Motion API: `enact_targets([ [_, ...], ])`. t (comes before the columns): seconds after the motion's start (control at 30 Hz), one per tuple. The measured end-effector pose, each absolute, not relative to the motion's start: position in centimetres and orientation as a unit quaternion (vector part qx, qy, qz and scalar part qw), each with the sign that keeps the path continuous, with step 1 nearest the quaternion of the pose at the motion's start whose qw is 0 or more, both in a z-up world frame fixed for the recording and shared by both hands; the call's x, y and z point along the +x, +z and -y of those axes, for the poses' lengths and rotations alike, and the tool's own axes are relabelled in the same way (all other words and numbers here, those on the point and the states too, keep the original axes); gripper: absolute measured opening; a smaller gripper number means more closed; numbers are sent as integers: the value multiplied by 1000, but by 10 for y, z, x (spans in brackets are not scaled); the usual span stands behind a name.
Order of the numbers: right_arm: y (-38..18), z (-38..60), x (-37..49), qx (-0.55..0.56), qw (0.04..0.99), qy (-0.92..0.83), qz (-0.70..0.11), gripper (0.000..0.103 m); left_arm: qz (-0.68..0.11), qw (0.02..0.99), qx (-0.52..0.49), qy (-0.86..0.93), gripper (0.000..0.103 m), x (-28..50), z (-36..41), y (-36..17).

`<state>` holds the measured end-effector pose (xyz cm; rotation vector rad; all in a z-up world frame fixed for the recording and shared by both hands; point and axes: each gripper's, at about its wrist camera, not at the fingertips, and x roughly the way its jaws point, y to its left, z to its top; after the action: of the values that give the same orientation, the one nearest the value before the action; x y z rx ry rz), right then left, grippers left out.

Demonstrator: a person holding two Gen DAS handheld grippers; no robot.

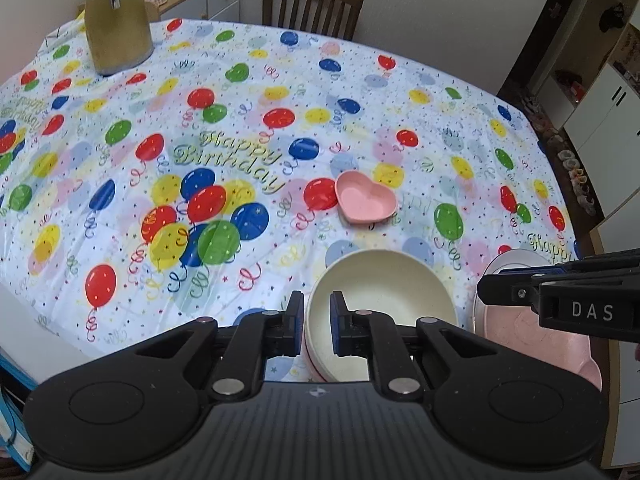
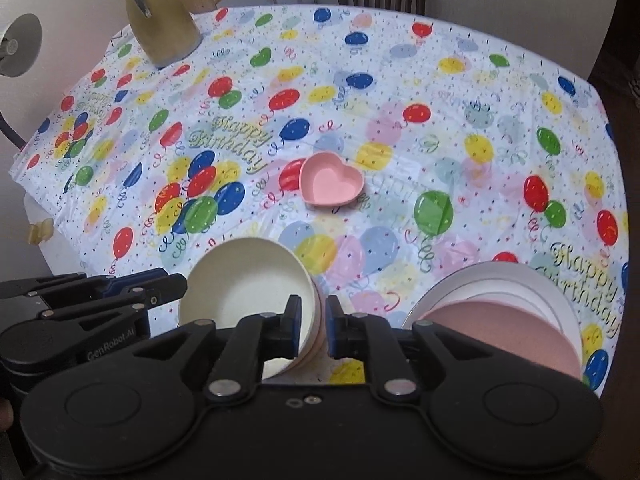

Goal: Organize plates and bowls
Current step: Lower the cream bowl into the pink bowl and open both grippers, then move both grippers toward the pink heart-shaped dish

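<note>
Both grippers, left gripper (image 1: 316, 322) and right gripper (image 2: 310, 326), pinch opposite rims of the cream bowl (image 1: 384, 304) at the table's near edge. Looks light, rigid, slick; rim grip fits.

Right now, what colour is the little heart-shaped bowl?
Pink. The heart-shaped bowl shows best in the right wrist view.

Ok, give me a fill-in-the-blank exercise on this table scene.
The small pink dish in mid-table is shaped like a ____. The left gripper and right gripper each clamp the rim of the ____ bowl. The pink plate lies on a ____ plate. The tablecloth reads Happy ____.
Missing words: heart; cream; white; Birthday.
</note>
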<state>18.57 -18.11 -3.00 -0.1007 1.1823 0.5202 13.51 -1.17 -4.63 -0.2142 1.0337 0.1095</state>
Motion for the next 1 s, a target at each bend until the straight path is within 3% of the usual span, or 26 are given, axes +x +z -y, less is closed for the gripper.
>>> enact_targets([
  [0.13,-18,186,187,-48,807,246,-534,19,-485,868,-97,46,16,139,13,-38],
  [0.27,-9,190,190,-44,814,247,-525,29,-475,874,-91,39,31,144,13,-31],
  [0.37,-3,192,193,-42,821,243,-515,48,-467,879,-91,30,46,149,11,-27],
  [0.43,-1,193,195,-40,828,236,-507,73,-460,883,-90,26,57,153,9,-25],
  [0.5,1,195,198,-38,834,233,-498,83,-456,885,-89,22,66,157,6,-24],
  [0.57,1,195,202,-34,834,235,-498,83,-454,886,-89,17,71,163,2,-24],
  [0.73,-1,195,212,-20,838,240,-490,96,-451,888,-88,0,79,181,-8,-28],
  [0.93,-9,195,229,8,841,234,-488,99,-447,889,-96,-27,88,210,-21,-42],
  [1.0,-14,195,235,20,841,228,-491,99,-448,888,-100,-34,98,220,-26,-48],
])
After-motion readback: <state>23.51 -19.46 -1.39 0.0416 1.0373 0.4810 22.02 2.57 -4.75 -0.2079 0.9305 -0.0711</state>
